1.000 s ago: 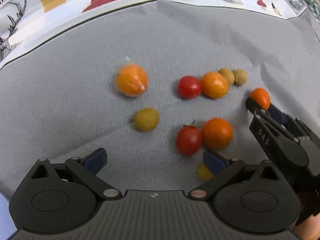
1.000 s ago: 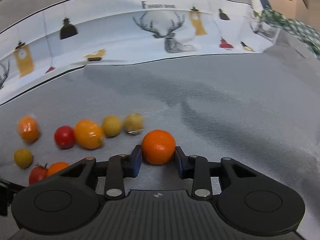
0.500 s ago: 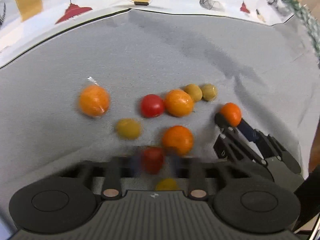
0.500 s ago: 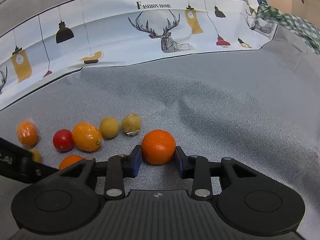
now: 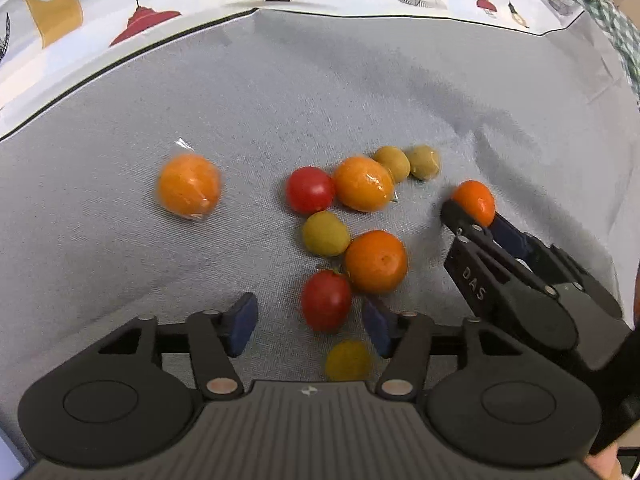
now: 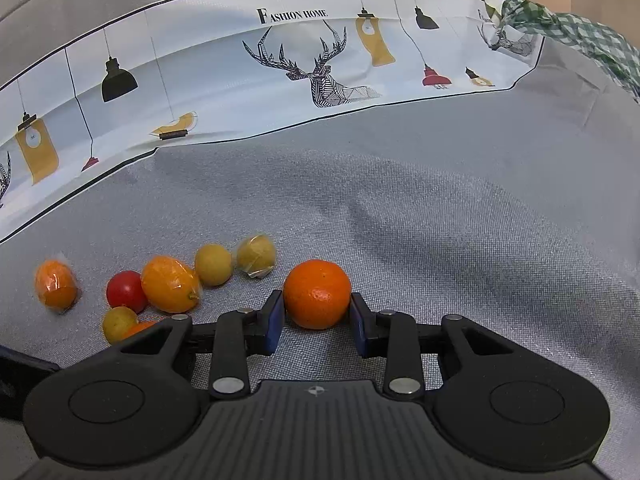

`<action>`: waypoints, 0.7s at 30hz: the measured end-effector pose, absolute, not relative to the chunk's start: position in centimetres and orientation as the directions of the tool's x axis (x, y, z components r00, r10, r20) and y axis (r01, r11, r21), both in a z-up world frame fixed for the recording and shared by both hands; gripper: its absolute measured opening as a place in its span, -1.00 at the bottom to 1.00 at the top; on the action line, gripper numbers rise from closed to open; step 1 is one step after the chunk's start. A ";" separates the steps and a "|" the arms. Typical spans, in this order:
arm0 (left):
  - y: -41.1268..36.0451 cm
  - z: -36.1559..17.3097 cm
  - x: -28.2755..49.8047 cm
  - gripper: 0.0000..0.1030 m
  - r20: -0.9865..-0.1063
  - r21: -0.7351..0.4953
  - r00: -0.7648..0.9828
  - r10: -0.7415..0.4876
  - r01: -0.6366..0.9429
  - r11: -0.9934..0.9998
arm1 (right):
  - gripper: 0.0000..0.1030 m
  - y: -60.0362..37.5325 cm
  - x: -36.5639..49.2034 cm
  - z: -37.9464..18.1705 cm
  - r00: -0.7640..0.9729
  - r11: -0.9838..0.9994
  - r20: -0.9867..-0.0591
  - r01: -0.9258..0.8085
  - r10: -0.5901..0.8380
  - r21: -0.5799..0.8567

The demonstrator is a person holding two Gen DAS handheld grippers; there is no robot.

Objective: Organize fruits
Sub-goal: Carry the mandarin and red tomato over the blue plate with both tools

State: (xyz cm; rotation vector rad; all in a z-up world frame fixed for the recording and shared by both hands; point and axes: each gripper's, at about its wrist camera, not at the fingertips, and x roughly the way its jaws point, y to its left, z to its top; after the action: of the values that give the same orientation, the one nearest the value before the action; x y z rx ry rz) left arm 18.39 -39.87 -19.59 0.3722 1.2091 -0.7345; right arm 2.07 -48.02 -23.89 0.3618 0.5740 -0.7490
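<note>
Brightness: even and bright, soft indoor light, in both views.
Shadows: soft dark streaks across the grey cloth [image 6: 460, 216]; faint shade under each fruit.
Glare: small highlights on the plastic-wrapped orange [image 5: 188, 189] and on the red tomato [image 5: 310, 190].
Blur: slight smear on the fruit in the left wrist view; yellow fruit [image 5: 347, 360] nearest that lens out of focus; right wrist view sharp.
Distortion: strong fisheye bending; printed cloth border [image 6: 280, 80] curved into an arc, corners stretched.
</note>
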 end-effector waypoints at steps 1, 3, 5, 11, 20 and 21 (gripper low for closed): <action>-40.0 -19.9 18.6 0.25 -0.937 -0.123 0.162 -0.311 0.679 0.724 | -0.30 -48.0 2.1 -23.9 0.591 0.682 -0.605 0.723 -0.533 0.106; -39.8 -19.8 18.7 -0.03 -0.928 -0.140 0.171 -0.332 0.666 0.732 | -0.30 -48.0 2.1 -23.9 0.591 0.682 -0.606 0.723 -0.533 0.105; -40.0 -19.7 18.7 -0.40 -0.927 -0.139 0.163 -0.337 0.685 0.715 | -0.30 -48.0 2.2 -23.9 0.590 0.683 -0.605 0.723 -0.535 0.102; -38.2 -18.0 18.5 -0.41 -0.917 -0.142 0.194 -0.349 0.657 0.740 | -0.31 -48.3 1.7 -23.6 0.605 0.670 -0.589 0.730 -0.536 0.139; -25.7 -9.5 15.4 -0.41 -0.927 -0.092 0.269 -0.262 0.514 0.853 | -0.32 -45.5 -0.3 -20.6 0.644 0.676 -0.410 0.732 -0.646 0.086; -23.9 -8.8 14.8 -0.41 -0.929 -0.088 0.273 -0.250 0.492 0.866 | -0.32 -44.7 -0.8 -19.8 0.635 0.669 -0.401 0.740 -0.660 0.071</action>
State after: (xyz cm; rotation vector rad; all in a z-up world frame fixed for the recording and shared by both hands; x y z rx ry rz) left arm 14.76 -23.86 -8.77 0.2350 1.1960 -0.5053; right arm -0.85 -44.68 -19.80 0.2385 0.3594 -0.8090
